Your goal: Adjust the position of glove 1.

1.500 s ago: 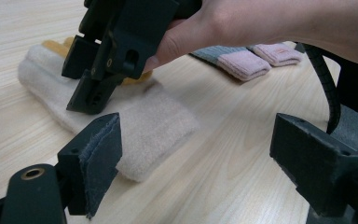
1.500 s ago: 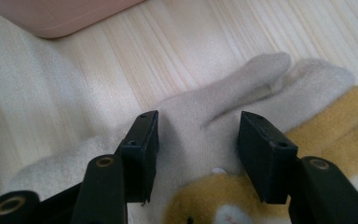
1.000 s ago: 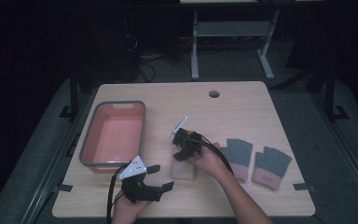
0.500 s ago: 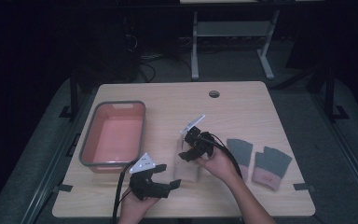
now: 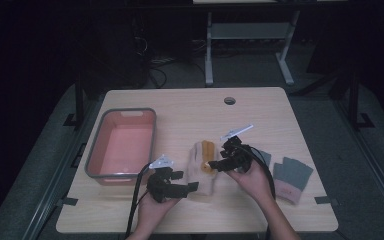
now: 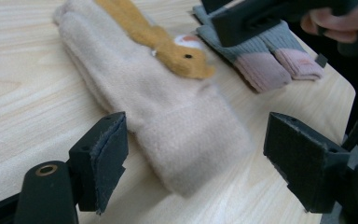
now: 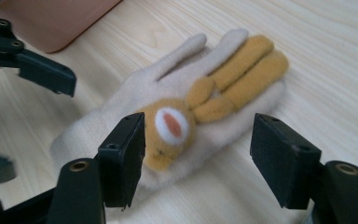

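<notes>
Wooden table (image 5: 190,107): cream glove (image 5: 203,170) flat; left gripper (image 5: 177,188), right gripper (image 5: 215,163) both agape, empty.

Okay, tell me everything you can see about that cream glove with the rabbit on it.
The cream glove looks like soft fleece, with an orange-tan rabbit sewn on: long ears along the fingers, a white patch with a pinkish centre on its head. It lies flat on the wooden table, fingers pointing away from the person, cuff nearest. Both tongs, left and right, hover open at it.
</notes>
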